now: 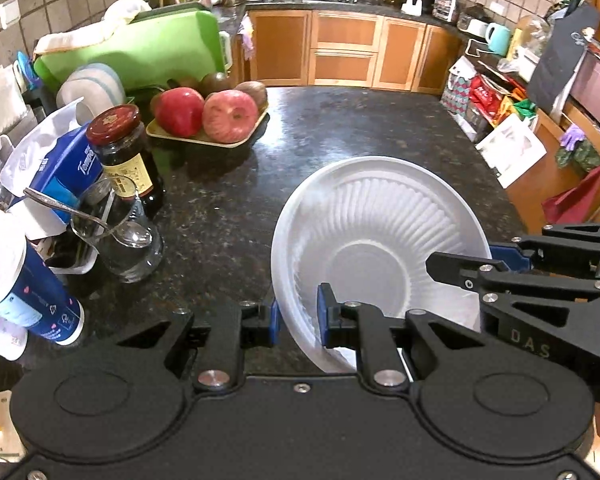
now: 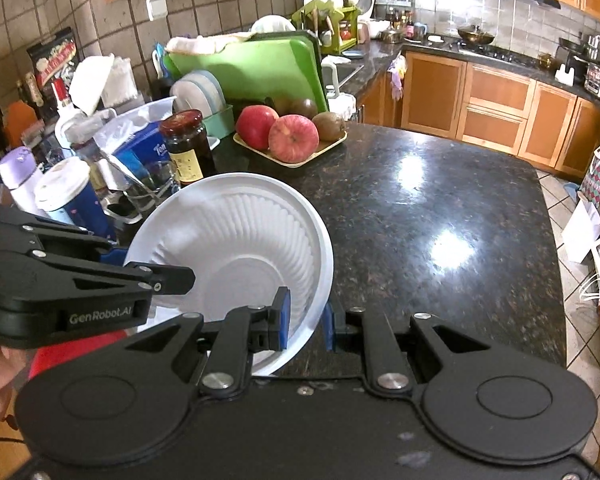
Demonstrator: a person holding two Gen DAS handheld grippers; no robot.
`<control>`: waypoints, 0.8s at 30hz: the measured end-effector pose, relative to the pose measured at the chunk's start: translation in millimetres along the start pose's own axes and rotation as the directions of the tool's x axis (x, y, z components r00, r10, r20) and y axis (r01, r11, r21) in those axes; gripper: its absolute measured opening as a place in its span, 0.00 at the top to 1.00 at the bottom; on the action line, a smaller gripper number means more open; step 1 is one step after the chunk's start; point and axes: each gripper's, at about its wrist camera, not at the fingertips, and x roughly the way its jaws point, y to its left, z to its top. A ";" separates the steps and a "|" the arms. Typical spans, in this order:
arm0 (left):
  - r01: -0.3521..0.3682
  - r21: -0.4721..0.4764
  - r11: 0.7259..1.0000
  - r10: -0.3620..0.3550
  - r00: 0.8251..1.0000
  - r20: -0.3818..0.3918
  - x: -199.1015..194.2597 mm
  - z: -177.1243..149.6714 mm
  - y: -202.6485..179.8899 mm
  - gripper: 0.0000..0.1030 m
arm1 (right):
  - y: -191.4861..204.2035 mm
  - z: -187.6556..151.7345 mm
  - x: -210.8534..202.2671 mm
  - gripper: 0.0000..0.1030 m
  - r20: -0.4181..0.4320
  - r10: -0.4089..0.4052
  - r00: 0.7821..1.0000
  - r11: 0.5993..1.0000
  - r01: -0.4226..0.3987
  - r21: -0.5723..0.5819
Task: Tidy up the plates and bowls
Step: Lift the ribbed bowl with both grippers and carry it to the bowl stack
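Together, the left gripper (image 1: 298, 322) and right gripper (image 2: 306, 320) pinch opposite rims of a ribbed white plastic bowl (image 1: 380, 248) above speckled granite countertop (image 1: 228, 216).

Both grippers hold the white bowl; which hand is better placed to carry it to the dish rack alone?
Left, probably. The left gripper clamps the white bowl on its rim nearest the dish rack; the right gripper clamps the opposite rim, so it would cross the clutter.

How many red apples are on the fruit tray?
2: a darker apple at the tray's left, a paler apple beside it nearer the camera. Others may hide behind.
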 end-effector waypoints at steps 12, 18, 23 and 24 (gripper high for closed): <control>0.047 0.045 0.998 -0.045 0.999 -0.029 -17.6 -36.0 -23.3 0.77 | -0.4 -45.0 -39.1 0.82 0.007 0.035 0.999 0.999 -0.035 0.027; 0.054 0.047 0.997 -0.051 0.996 -0.068 -17.9 -52.2 -27.7 0.77 | 1.5 -66.6 -45.3 0.81 -0.019 0.063 0.998 0.997 -0.063 0.036; 0.057 0.064 0.996 -0.051 0.994 -0.094 -17.6 -63.8 -32.8 0.77 | -1.2 -80.4 -43.5 0.81 -0.059 0.083 0.995 0.995 -0.080 0.061; 0.057 0.068 0.996 -0.050 0.994 -0.100 -16.9 -65.7 -33.9 0.77 | -2.1 -82.6 -42.0 0.81 -0.069 0.086 0.994 0.995 -0.081 0.066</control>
